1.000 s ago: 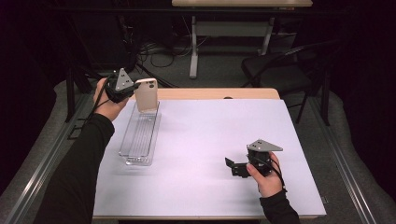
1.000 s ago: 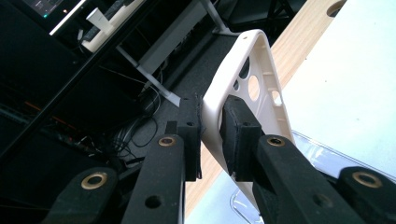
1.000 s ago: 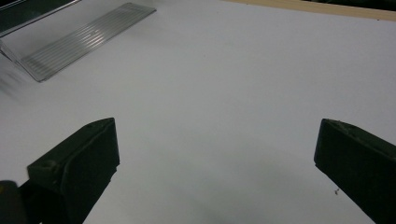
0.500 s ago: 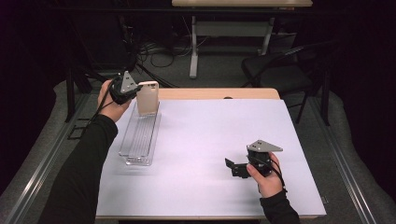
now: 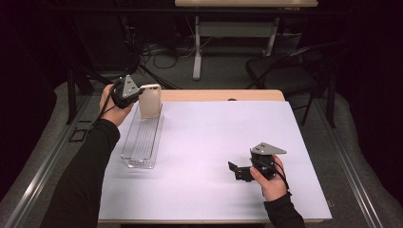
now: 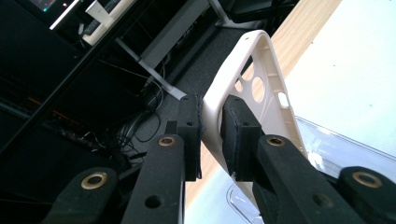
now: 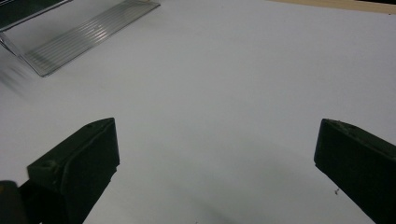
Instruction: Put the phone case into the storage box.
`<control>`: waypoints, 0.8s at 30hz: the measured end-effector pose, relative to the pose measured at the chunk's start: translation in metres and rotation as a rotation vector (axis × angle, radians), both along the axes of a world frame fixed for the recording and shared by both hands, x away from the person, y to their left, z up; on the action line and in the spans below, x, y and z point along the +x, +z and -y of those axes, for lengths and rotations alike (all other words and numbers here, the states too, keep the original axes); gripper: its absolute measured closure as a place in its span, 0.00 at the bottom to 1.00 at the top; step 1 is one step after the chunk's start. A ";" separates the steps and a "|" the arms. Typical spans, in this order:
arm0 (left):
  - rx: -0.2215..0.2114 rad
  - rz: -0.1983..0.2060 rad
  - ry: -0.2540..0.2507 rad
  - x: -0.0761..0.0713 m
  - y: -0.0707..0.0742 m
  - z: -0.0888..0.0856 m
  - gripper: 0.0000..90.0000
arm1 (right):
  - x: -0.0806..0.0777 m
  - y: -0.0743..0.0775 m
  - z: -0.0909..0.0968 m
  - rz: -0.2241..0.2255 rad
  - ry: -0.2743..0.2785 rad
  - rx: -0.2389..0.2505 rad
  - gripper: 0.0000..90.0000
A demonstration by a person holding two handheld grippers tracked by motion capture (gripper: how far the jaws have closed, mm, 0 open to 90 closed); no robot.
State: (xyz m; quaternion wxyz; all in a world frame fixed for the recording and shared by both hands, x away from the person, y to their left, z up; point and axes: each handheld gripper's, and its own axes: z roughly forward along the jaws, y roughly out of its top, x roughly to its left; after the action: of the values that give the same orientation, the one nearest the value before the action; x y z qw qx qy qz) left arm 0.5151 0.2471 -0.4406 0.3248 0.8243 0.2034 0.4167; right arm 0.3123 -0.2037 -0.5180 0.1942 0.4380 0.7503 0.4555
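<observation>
- Two things matter here, biggest first: the white counter (image 5: 214,156) is the work surface, and the clear tray (image 5: 142,142) lies lengthwise on its left part, open side up. Treat the tray as the likely drop spot; keep clear of its thin walls.
- Phone case (image 5: 150,100), cream colour, is held upright above the tray's far end, off the counter. In the left gripper view (image 6: 252,79) the camera cut-outs sit at the raised end and the hollow side faces the tray.
- Left gripper (image 5: 135,95): fingers (image 6: 189,135) pinching one side rim of the case, pressed nearly together w/ only the thin wall between. The grip is near an edge, so the case can pivot; go slow, no wrist flicks.
- Best approach, IMO: line the case's long axis w/ the tray, tip it toward flat, lower until it bears on the ribbed floor, then let go.
- Right gripper (image 5: 240,172): fingers spread wide, nothing between, resting low over bare counter, well apart from the tray. It could steady the tray if it slides.
</observation>
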 end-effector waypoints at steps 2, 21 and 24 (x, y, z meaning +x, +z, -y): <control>0.003 -0.001 0.000 0.000 -0.001 0.000 0.87 | 0.000 0.000 -0.001 -0.011 -0.002 -0.001 0.00; 0.059 0.020 0.004 0.002 -0.003 0.002 0.87 | 0.000 -0.002 -0.002 -0.010 0.005 0.000 0.00; 0.077 0.026 0.004 0.002 -0.004 0.001 0.87 | 0.000 -0.002 -0.002 -0.013 0.005 -0.001 0.00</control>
State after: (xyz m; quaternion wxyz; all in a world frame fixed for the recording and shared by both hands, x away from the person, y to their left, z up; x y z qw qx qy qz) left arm 0.5171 0.2457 -0.4442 0.2945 0.8302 0.1846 0.4358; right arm 0.3123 -0.2019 -0.5200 0.1883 0.4391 0.7529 0.4527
